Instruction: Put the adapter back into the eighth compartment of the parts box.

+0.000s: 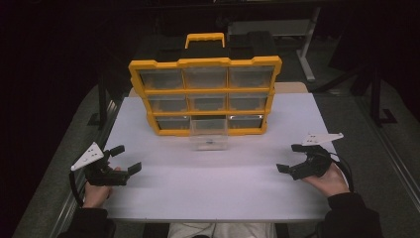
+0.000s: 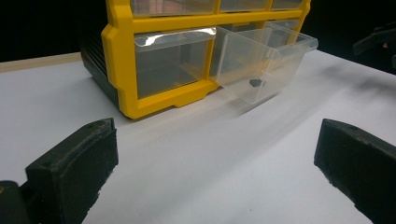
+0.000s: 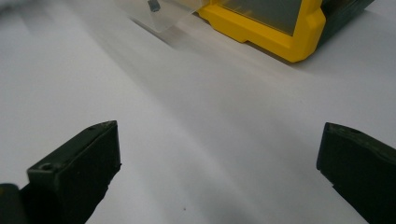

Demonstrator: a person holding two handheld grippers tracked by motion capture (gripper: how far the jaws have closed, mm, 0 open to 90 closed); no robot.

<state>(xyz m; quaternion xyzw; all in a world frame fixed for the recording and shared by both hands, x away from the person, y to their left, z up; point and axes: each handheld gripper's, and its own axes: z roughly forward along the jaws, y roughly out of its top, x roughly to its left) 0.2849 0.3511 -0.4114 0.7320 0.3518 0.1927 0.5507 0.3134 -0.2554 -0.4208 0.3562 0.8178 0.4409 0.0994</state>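
Observation:
A yellow organizer case point(image 1: 205, 96) with clear drawers stands upright at the back middle of the white table point(image 1: 213, 183). Its bottom middle drawer point(image 1: 208, 135) is pulled out toward me, and a small dark part point(image 2: 255, 83) lies on its floor. My left gripper point(image 1: 126, 159) rests open near the table's left front, well apart from the case point(image 2: 140, 60). At the right front my right gripper point(image 1: 290, 158) is open too, with nothing between its jaws. The right gripper view catches the case's yellow corner point(image 3: 280, 32) and the drawer's edge point(image 3: 154, 16).
The table's edges drop off to a dark floor on both sides. A wooden board edge point(image 1: 292, 88) shows behind the case. A white table leg point(image 1: 306, 49) stands far back right. Bare white surface lies between the grippers and the case.

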